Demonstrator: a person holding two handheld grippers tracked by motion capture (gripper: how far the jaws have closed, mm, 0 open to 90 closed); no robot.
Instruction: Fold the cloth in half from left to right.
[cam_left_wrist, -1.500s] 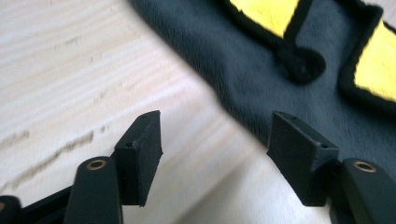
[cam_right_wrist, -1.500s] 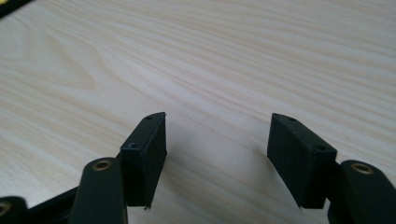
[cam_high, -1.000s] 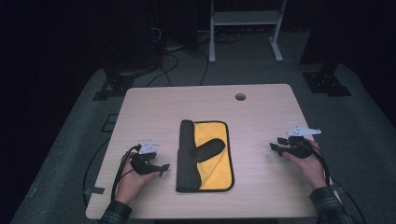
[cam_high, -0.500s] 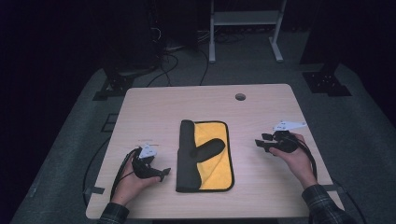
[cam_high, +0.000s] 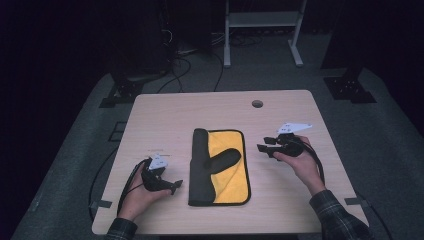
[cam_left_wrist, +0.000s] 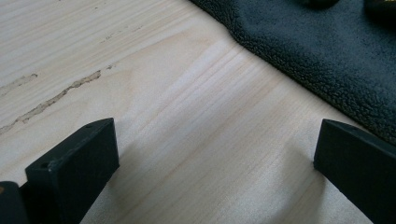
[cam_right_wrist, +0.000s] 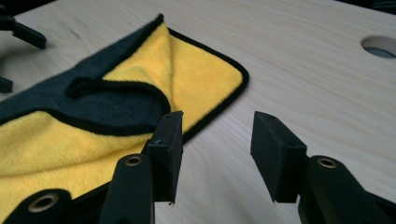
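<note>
- Left tongs (cam_high: 172, 186) are sitting wide and empty on the counter (cam_high: 165, 115), their jaws having just finished spreading.
- Right tongs (cam_high: 264, 146) are half-spread, gripping nothing.
- Your cloth (cam_high: 227, 172) is lying mid-counter, long axis twelve-to-six; its right edge at nine o'clock from the right tongs, roughly as close as the left pair.
- No writing is showing.

The cloth (cam_high: 220, 167) lies flat near the middle of the table (cam_high: 300, 205), its long sides running away from the person. It is yellow on one face and dark grey on the other, with a thin black hem all round. Its left side is folded over as a long dark strip from the near edge to the far edge. From that strip a rounded dark flap reaches to the right across the yellow. The right gripper view shows the far right corner (cam_right_wrist: 233, 70) rounded and flat on the wood.
</note>
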